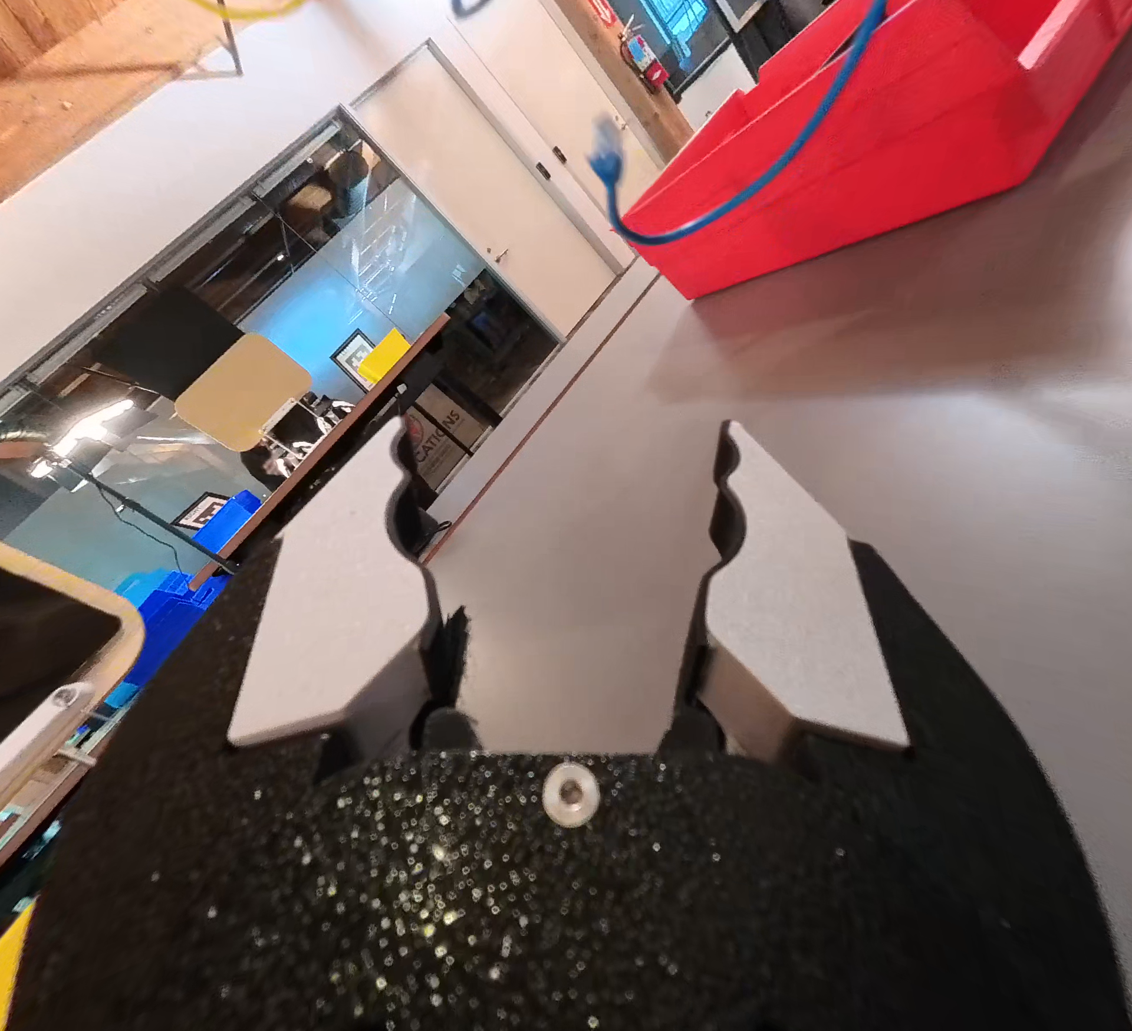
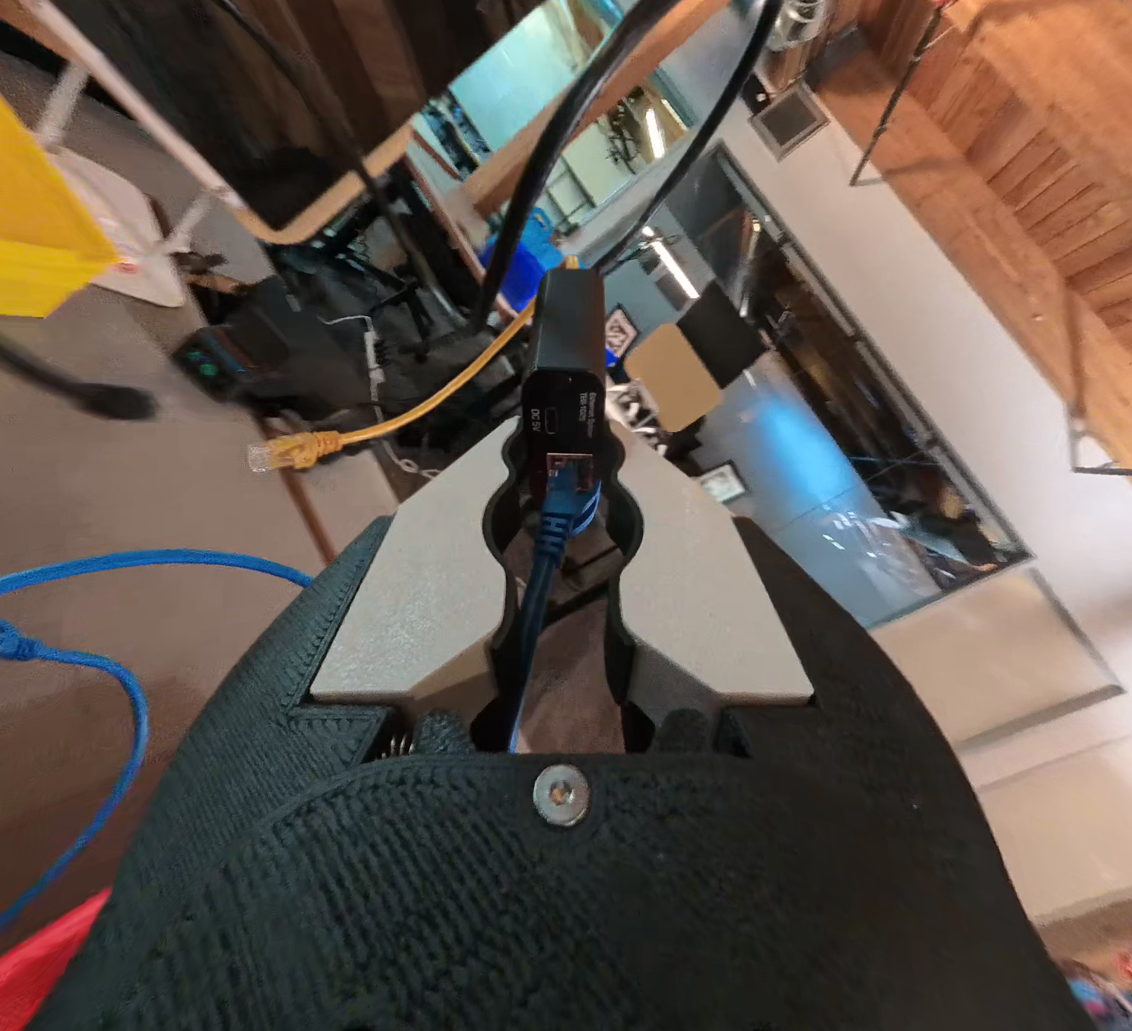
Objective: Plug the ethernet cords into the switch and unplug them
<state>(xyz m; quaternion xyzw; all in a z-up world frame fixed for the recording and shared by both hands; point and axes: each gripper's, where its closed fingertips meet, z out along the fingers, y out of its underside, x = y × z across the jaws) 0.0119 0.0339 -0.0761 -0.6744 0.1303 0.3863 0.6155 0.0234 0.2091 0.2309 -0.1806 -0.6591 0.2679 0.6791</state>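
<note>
Switch held up in the right gripper, left gripper empty.

In the left wrist view, the left gripper (image 1: 566,511) hung over the grey table (image 1: 857,450) with its jaws apart and nothing between them; a blue cord (image 1: 815,125) looped through the air in front of a red bin (image 1: 888,143), its free plug (image 1: 603,147) dangling, and a yellow cord (image 1: 245,9) showed blurred at the top. In the right wrist view, the right gripper (image 2: 565,450) had its jaws clamped on the black switch (image 2: 566,364), a blue plug (image 2: 566,502) seated in its near port. The yellow cord (image 2: 429,401) ran from the switch's far end, its free plug (image 2: 275,453) loose in the air.
</note>
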